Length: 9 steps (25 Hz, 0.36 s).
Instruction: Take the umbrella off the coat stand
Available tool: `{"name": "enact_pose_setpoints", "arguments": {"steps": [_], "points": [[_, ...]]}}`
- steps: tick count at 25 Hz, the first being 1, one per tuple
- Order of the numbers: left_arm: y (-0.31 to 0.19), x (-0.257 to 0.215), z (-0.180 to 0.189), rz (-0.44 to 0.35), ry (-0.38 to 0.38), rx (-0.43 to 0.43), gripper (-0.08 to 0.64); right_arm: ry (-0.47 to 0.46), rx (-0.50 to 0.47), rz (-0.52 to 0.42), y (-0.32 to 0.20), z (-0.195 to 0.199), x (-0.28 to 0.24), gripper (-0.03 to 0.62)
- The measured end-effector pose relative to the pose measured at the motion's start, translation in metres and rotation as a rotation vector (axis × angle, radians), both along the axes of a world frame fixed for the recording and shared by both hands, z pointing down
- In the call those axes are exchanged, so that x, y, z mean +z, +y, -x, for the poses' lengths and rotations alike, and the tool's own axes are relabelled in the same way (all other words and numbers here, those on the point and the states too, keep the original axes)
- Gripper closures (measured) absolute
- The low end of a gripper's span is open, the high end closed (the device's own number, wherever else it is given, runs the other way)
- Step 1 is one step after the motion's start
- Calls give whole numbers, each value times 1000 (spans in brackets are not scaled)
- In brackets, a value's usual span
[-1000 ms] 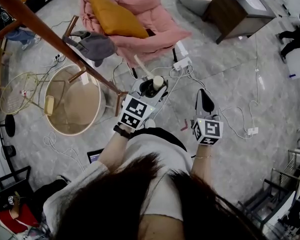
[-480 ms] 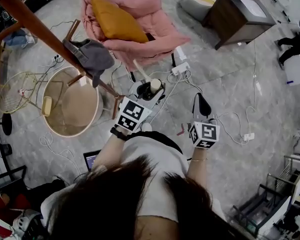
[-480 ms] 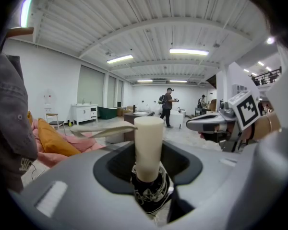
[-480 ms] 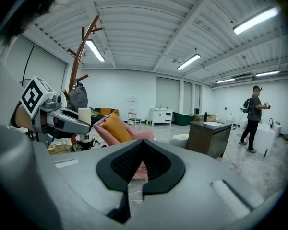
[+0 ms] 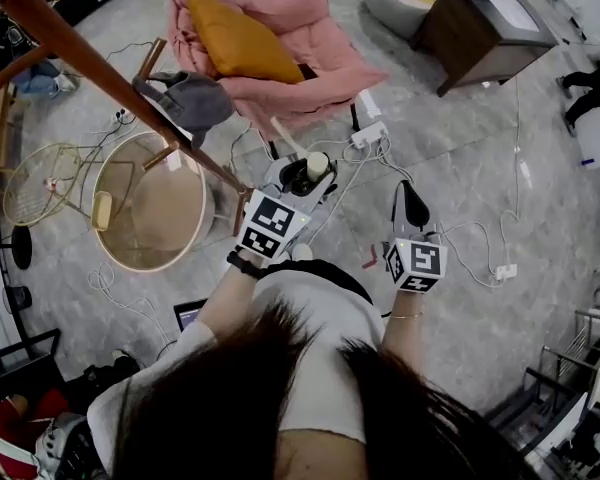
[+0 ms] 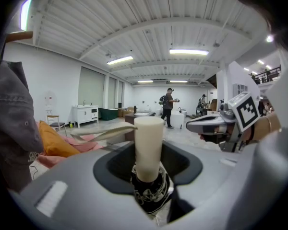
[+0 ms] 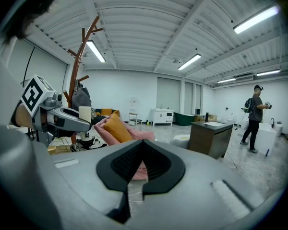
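Note:
The folded umbrella (image 5: 317,164) has a cream handle (image 6: 149,145) and a black-and-white patterned canopy. It stands upright between the jaws of my left gripper (image 5: 302,176), which is shut on it just below the handle. The umbrella is off the brown wooden coat stand (image 5: 110,73), whose pole slants across the upper left of the head view. A grey jacket (image 5: 192,98) still hangs on a peg of the stand. My right gripper (image 5: 409,196) is held to the right of the umbrella, shut and with nothing in it (image 7: 141,147).
A pink armchair (image 5: 315,63) with an orange cushion (image 5: 238,38) stands ahead. A round wooden table (image 5: 145,203) and a wire stool (image 5: 35,183) are at the left, and a dark cabinet (image 5: 485,23) at the upper right. Cables and a power strip (image 5: 367,133) lie on the floor.

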<state>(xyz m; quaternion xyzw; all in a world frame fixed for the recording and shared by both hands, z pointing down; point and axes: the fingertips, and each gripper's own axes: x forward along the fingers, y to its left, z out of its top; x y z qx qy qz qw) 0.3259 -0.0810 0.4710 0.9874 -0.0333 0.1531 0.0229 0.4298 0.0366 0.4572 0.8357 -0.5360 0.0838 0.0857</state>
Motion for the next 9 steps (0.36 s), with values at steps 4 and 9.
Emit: {"name": "enact_pose_setpoints", "arguments": {"steps": [4,9], "points": [[0,-2,-2,-1,-3,2,350,-9,-5,2,-2,-2,1,589],[2,-1,0,-2,-13,6,350,-14,-4,-3,0,0,3,589]]}}
